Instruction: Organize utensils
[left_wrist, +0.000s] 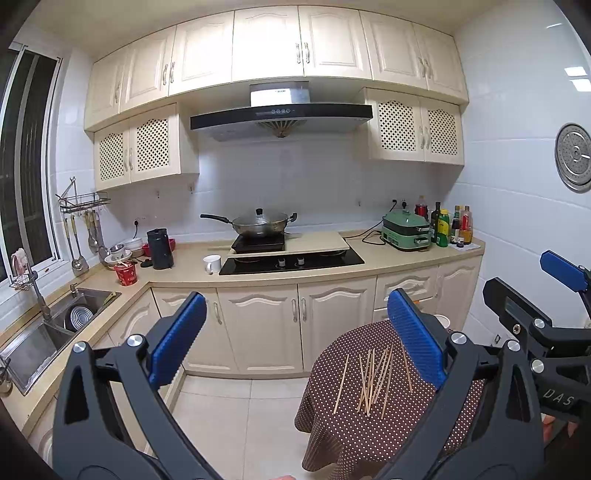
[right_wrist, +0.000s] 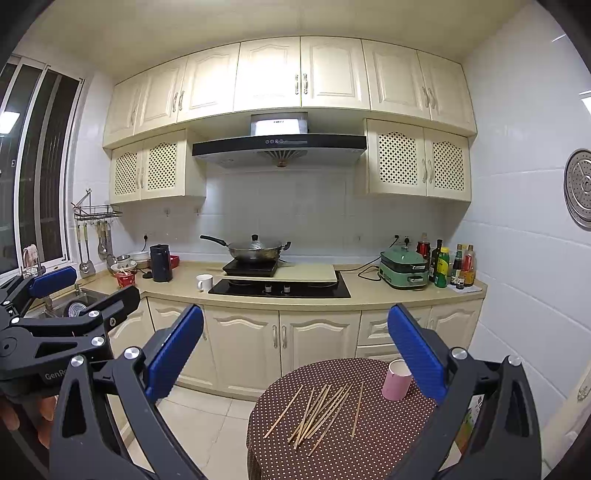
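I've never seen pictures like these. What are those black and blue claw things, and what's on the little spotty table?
They are tools, not robot arms. A person holds one hand-held gripper in each hand, and each carries a camera looking out between its two blue fingers. One picture comes from the left hand-held gripper, the other from the right hand-held gripper. Both are open and hold nothing. Below them is a round table with a dotted cloth. Thin wooden sticks lie scattered on it, and a pink cup stands beside them. Behind is a kitchen.

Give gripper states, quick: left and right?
Left gripper: open, holding nothing, above the thin wooden chopsticks.
Right gripper: open, holding nothing, near the pink paper cup.
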